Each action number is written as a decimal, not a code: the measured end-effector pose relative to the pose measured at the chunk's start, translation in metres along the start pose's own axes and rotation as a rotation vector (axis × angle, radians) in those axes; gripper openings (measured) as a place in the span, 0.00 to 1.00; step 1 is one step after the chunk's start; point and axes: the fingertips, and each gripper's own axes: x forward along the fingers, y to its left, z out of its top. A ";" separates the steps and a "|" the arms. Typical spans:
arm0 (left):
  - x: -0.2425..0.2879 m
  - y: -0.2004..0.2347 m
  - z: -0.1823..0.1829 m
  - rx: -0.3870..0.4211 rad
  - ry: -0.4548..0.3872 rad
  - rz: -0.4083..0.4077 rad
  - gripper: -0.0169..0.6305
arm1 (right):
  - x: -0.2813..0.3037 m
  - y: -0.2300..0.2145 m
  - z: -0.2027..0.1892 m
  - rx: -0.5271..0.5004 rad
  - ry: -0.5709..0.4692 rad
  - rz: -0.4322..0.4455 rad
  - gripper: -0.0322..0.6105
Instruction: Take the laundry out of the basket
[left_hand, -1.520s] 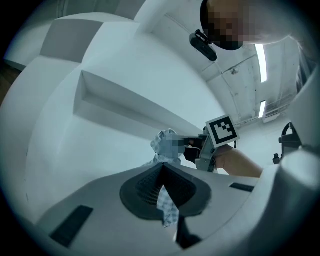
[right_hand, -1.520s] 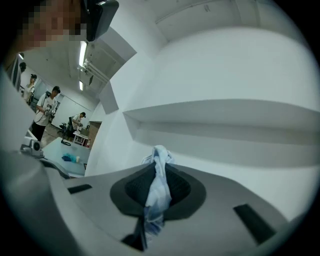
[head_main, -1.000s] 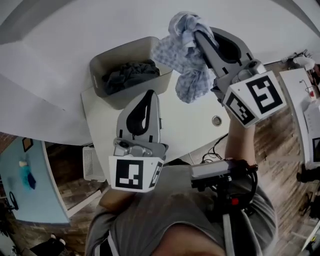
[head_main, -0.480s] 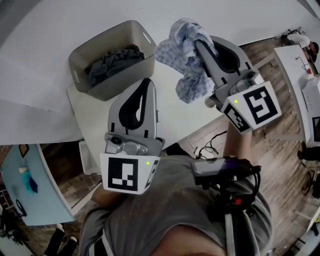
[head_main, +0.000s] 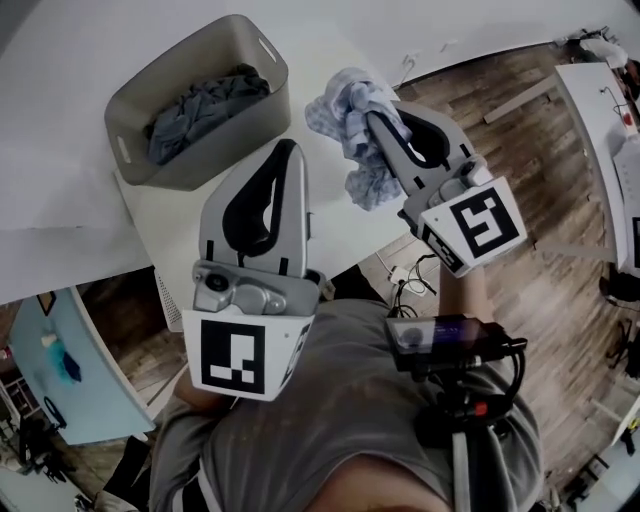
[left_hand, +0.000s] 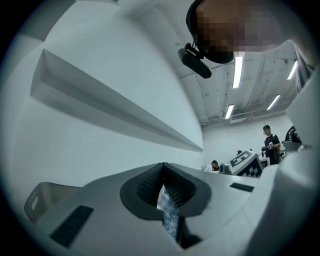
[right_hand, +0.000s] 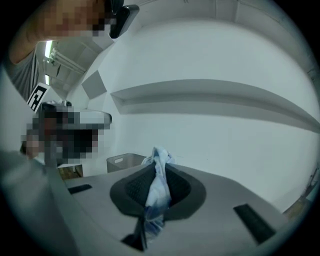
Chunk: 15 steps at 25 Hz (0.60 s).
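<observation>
Basket (head_main: 215, 150) on table (head_main: 335, 232), cloth (head_main: 345, 110) (clamped) alongside

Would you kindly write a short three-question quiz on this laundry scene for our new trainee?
1. True or false: the grey basket is empty.
2. What do the right tongs hold? A) a patterned light-blue cloth B) a grey sock C) nothing
3. Fill in: the basket stands on a white ___.
Key: 1 false, grey-blue laundry lies in it; 2 A; 3 table.
</observation>
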 end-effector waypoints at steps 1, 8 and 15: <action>0.004 0.000 -0.002 -0.002 -0.001 -0.002 0.04 | 0.003 -0.001 -0.011 0.009 0.014 0.001 0.11; 0.020 0.010 -0.029 -0.009 0.043 0.007 0.04 | 0.025 -0.007 -0.089 0.120 0.064 0.012 0.11; 0.031 0.028 -0.052 -0.010 0.104 0.072 0.04 | 0.059 -0.006 -0.172 0.182 0.145 0.031 0.12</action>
